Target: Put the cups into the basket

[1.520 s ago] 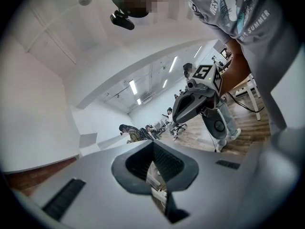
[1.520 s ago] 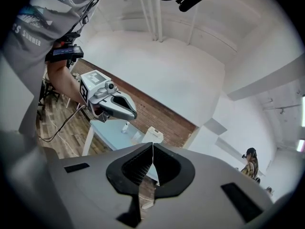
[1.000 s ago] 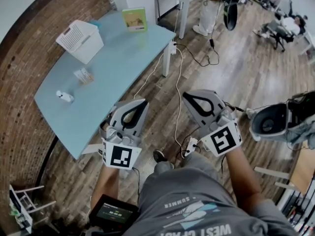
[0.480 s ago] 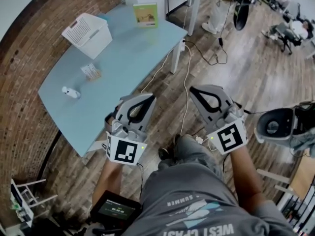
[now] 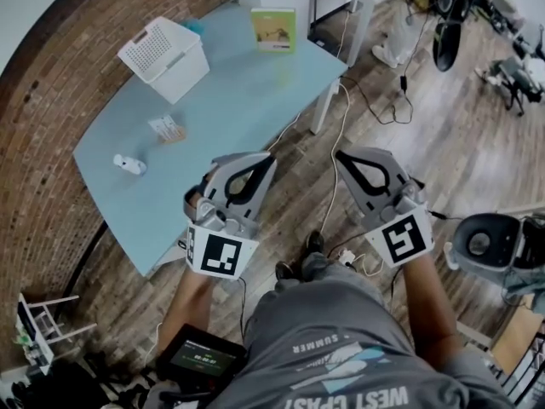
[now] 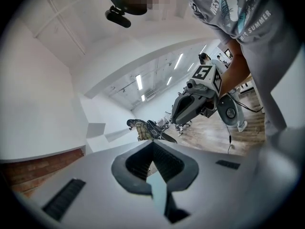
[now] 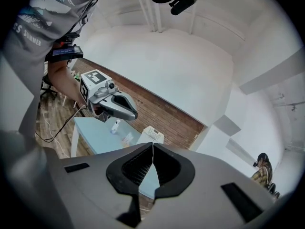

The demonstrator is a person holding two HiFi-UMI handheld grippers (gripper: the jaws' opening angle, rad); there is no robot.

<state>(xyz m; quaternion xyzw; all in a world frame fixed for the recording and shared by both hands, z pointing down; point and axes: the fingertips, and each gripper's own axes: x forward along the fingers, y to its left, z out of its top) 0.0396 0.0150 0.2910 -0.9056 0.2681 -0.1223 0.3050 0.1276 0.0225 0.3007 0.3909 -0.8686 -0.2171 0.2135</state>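
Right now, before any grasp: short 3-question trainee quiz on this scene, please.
1. True or false: the left hand-held gripper and the right hand-held gripper are both shut and empty.
2. Where is the basket? A) on the table B) on a chair C) between the left jaws
3. Fill in: the wall beside the table is made of ____.
Key: 1 true; 2 A; 3 brick.
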